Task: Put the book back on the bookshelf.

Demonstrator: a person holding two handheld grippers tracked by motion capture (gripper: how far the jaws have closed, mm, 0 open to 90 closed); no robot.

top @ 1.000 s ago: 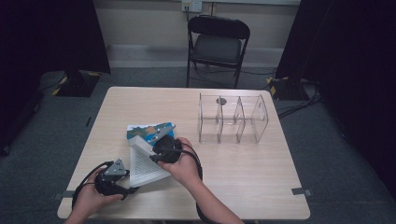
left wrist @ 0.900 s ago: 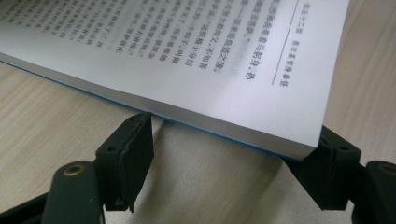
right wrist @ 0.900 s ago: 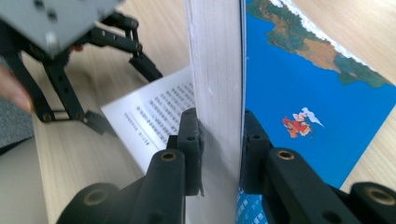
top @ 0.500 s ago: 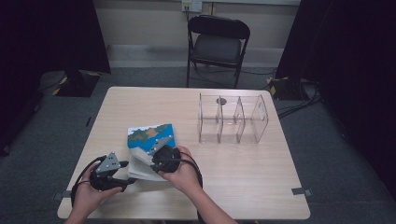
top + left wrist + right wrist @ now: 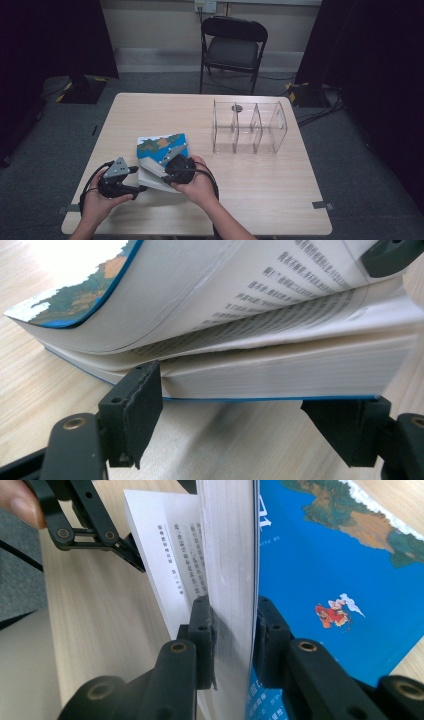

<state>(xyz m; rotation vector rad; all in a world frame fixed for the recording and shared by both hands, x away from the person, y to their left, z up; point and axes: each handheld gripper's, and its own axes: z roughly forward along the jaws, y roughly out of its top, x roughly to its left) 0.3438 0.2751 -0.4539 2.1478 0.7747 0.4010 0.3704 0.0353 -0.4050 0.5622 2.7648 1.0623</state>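
Observation:
A thick book (image 5: 161, 144) with a blue map-like cover lies on the table. My right gripper (image 5: 234, 630) is shut on the cover and a wad of pages (image 5: 227, 555), holding them raised off the lower page block (image 5: 280, 372). In the high view the right gripper (image 5: 169, 167) sits at the book's near right corner. My left gripper (image 5: 245, 415) is low at the book's fore edge, and its jaws have just been opening. They stand wide apart, one pad (image 5: 142, 400) at the gap under the curled pages, and grip nothing. It lies left of the book (image 5: 136, 189).
A clear acrylic box (image 5: 250, 127) with upright dividers stands at the table's far right, a small dark round thing (image 5: 237, 108) by its back wall. A black folding chair (image 5: 232, 47) stands beyond the wooden table (image 5: 280, 190). Cables trail from both grippers.
The right gripper has drawn the pinched pages slightly toward the near edge. The left gripper has shifted a little to the left, from under the lifted pages to the book's edge.

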